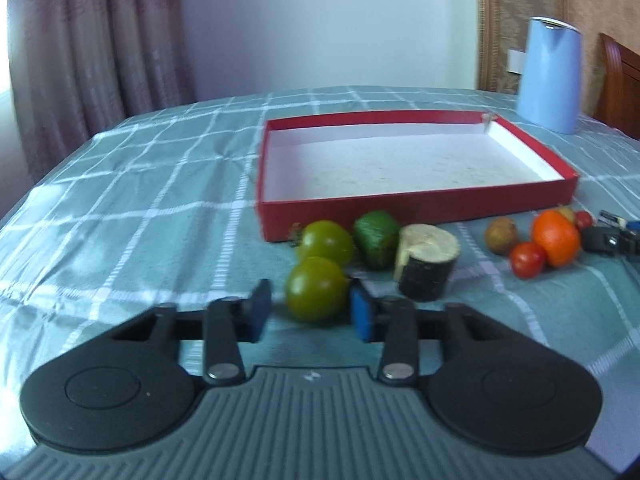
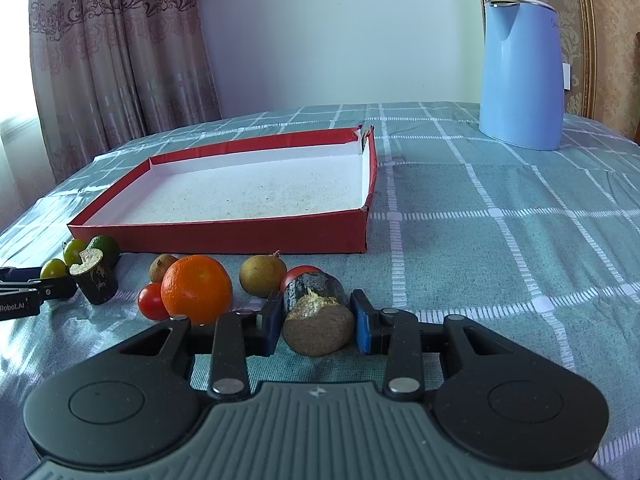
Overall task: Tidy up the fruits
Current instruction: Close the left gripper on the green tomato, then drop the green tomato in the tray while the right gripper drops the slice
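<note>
A shallow red box [image 1: 416, 204] with a white inside lies on the checked cloth; it also shows in the right wrist view [image 2: 224, 236]. My left gripper [image 1: 310, 312] is open around a green tomato [image 1: 316, 290], its right pad touching or nearly touching. Behind it are a second green tomato [image 1: 326, 240], a green fruit [image 1: 376, 236] and a dark sugarcane stub [image 1: 426, 262]. My right gripper [image 2: 316, 326] is open around a lying sugarcane piece [image 2: 318, 316], with gaps at both pads. An orange [image 2: 196, 288], red tomatoes [image 2: 152, 302] and brown fruits [image 2: 262, 274] lie left of it.
A tall blue kettle [image 2: 520, 76] stands at the back right of the table. The left gripper's body [image 2: 24, 292] shows at the left edge of the right wrist view. Curtains hang behind the table's left side. A wooden chair back [image 1: 620, 84] stands at the far right.
</note>
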A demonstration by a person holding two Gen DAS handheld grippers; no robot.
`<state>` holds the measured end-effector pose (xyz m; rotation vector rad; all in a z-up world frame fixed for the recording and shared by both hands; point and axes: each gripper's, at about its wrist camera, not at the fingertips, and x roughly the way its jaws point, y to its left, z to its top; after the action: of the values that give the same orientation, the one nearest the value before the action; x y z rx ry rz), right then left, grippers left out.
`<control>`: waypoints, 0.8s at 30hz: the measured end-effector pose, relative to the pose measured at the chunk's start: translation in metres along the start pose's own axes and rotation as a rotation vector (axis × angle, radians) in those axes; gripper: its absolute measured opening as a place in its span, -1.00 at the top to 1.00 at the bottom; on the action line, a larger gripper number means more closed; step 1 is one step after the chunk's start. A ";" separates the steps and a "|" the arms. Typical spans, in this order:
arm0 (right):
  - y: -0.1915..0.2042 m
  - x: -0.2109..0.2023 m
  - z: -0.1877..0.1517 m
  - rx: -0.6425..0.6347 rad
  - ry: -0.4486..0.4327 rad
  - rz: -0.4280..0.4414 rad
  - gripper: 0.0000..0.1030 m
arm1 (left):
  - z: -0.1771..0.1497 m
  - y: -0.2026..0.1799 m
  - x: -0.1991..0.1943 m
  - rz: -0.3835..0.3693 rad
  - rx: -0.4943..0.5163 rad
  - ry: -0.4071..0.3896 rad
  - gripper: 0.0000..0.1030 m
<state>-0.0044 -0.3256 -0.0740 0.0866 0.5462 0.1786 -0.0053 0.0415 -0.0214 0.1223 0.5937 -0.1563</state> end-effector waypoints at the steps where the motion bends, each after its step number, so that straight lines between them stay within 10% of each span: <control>1: 0.000 0.000 0.000 -0.001 0.000 0.000 0.32 | 0.000 -0.003 0.000 0.010 0.012 -0.005 0.41; 24: 0.008 -0.015 0.007 -0.048 -0.077 -0.025 0.34 | 0.016 0.004 -0.025 0.021 -0.058 -0.077 0.41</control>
<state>-0.0150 -0.3208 -0.0593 0.0392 0.4662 0.1631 -0.0162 0.0458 0.0062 0.0661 0.5195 -0.1229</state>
